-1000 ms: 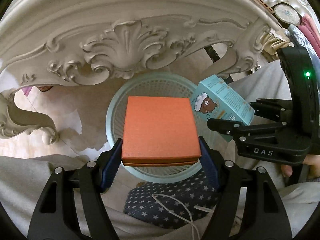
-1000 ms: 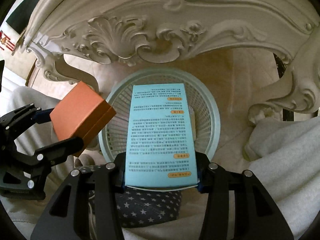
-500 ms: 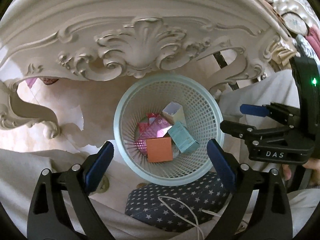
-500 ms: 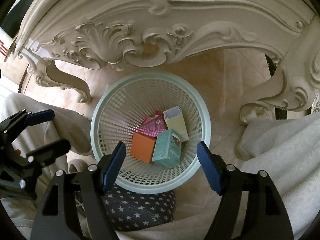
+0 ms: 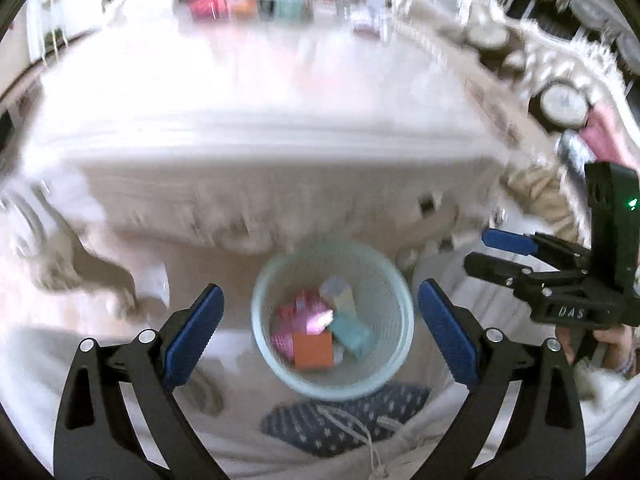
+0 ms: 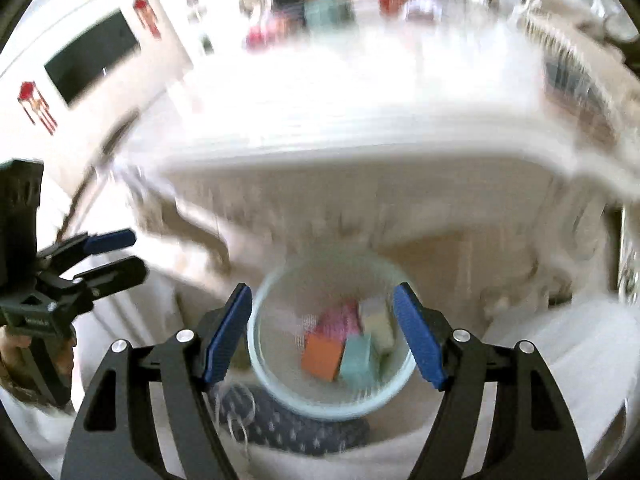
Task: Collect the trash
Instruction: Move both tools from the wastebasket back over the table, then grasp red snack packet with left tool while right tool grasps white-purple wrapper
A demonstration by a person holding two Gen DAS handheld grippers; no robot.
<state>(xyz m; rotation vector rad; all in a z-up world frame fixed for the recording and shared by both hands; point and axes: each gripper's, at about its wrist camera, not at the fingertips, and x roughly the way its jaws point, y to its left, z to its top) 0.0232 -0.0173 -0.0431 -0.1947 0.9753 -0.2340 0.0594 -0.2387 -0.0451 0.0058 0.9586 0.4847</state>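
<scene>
Lying jumbled in basket (image 5: 332, 380): blurred boxes (image 5: 313, 350).

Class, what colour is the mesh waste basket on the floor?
Pale blue-green plastic mesh basket; clearest in the left wrist view.

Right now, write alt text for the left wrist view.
A pale blue mesh waste basket on the floor holds an orange box, a teal carton and pink wrappers. The open, empty left tongs frame it below a blurred white table.
</scene>
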